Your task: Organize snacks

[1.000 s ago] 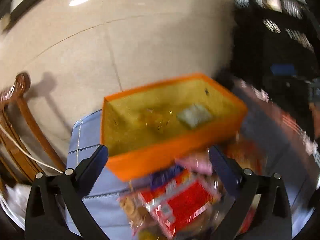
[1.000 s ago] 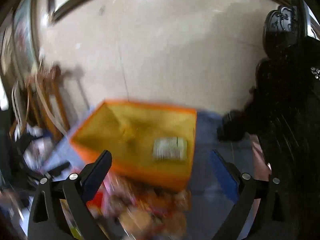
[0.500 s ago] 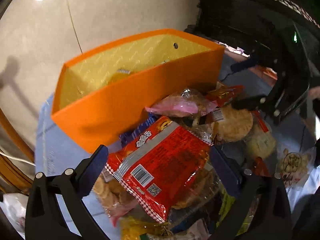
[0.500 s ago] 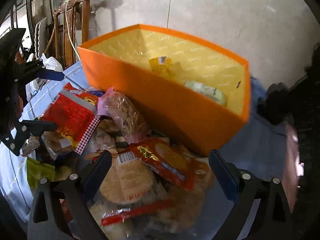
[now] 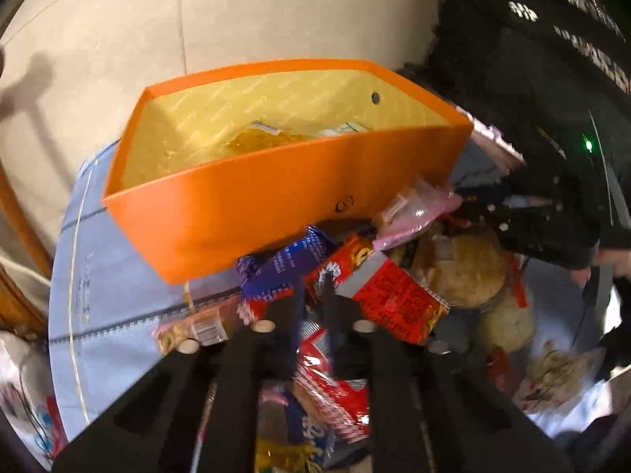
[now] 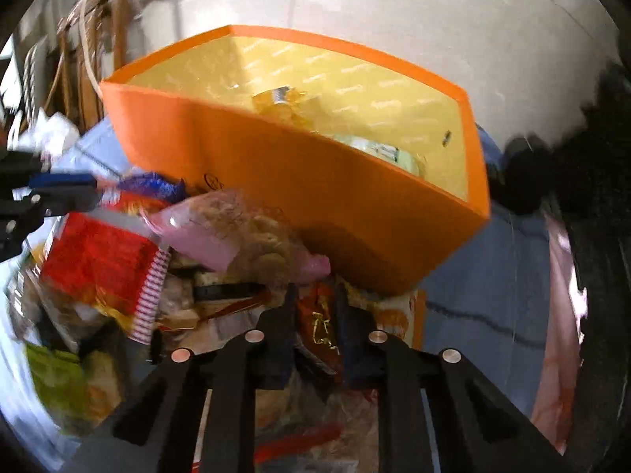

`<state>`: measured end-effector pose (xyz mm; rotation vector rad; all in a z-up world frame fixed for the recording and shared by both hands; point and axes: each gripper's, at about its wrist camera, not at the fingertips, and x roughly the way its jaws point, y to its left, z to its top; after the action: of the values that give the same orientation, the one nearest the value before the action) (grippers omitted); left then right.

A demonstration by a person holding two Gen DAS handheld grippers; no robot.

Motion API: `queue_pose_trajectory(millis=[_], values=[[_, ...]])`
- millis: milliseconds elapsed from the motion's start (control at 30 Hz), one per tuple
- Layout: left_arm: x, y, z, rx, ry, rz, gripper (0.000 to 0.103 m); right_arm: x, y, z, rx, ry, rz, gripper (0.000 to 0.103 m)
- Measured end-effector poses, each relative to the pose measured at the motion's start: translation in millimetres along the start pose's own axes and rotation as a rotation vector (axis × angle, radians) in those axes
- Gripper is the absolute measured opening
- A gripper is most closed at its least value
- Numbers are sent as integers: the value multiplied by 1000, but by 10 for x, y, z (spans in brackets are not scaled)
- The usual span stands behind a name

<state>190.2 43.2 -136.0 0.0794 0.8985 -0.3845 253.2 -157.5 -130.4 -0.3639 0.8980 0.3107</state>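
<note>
**Desk:** Two grippers in one snack pile. What does each have?

**Photographer:** The left gripper (image 5: pixel 313 295) has its black fingers drawn together on the glossy red snack packet (image 5: pixel 378 295), pinching the crinkled foil at its checkered edge. The right gripper (image 6: pixel 315 307) is closing its jaws, and a dark red wrapper with gold print (image 6: pixel 321 323) sits squeezed between them.

**Desk:** Where does the pile lie?

**Photographer:** On a pale blue tablecloth (image 5: pixel 118 295) with dark stitched lines, heaped just in front of the orange box (image 5: pixel 276 205). The box is rectangular, smooth-walled cardboard, open on top, with a yellow patterned lining. Inside are a crumpled yellow packet (image 5: pixel 256 140) and a pale green packet (image 6: pixel 378 151).

**Desk:** What else shows in the heap?

**Photographer:** A blue-purple foil bar (image 5: pixel 288 268) touches the red packet's left side, right under the box wall. A pink-and-clear plastic bag (image 6: pixel 221 232) of lumpy brown snacks leans against the box. Round, pale biscuits in a clear wrap (image 5: pixel 465 272) lie to the right. A yellow-green pouch (image 6: pixel 59 374) sits at the pile's left edge in the right wrist view, blurred.

**Desk:** Background?

**Photographer:** A beige tiled wall (image 5: pixel 276 12).
</note>
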Motion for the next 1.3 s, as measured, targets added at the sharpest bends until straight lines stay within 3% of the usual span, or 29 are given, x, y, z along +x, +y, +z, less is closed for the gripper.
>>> queue_pose_trajectory(millis=[133,167,200,233,267,333,467,500,533,567,600,633,700,733,767,900,967,1000,1033,1067,1133,1300], values=[[-43,-61,-62,31,26,-17,3,-87,-96,-58,46,3,-2,16],[-78,-46,-79,13,28,-74,12,-106,-104,-66,49,2,-1,15],[-97,-24,-100,-17,39,-147,26,-116,-119,-68,57,1,6,15],[-100,-7,-125,-49,54,-199,80,-106,-140,-51,72,1,13,15],[-62,16,-158,-95,94,-274,96,-108,-161,-54,84,4,19,15],[8,26,-224,-164,138,-354,97,-137,-173,-87,92,6,19,15],[174,-7,-255,-132,137,-275,95,-142,-174,-86,100,11,26,15],[224,-2,-256,-127,151,-257,89,-142,-177,-83,103,11,28,15],[266,-7,-263,-122,167,-227,68,-145,-178,-81,105,10,32,15],[297,-32,-257,-105,172,-166,55,-147,-178,-82,105,9,33,15],[299,-33,-244,-95,168,-147,50,-146,-180,-89,106,8,32,15],[294,-48,-228,-95,164,-159,34,-137,-181,-90,111,10,33,15],[294,-129,-171,-64,166,-144,29,-120,-192,-87,123,12,36,16],[279,-224,-159,-15,161,-121,19,-119,-188,-86,125,12,36,16],[261,-288,-147,8,151,-119,17,-123,-176,-85,124,11,35,16],[238,-390,-134,19,134,-146,16,-140,-154,-100,107,9,33,16],[266,-419,-123,34,123,-96,21,-147,-166,-104,116,9,38,16],[266,-468,-99,50,109,-59,31,-152,-173,-109,122,9,43,16],[260,-481,-103,56,106,-34,78,-157,-173,-113,124,7,44,16],[240,-486,-93,59,101,-12,99,-162,-178,-118,124,6,46,16],[149,-503,-72,63,34,-8,99,-167,-178,-128,123,6,48,16],[134,-647,16,152,-17,26,99,-153,-195,-132,148,9,58,16]])
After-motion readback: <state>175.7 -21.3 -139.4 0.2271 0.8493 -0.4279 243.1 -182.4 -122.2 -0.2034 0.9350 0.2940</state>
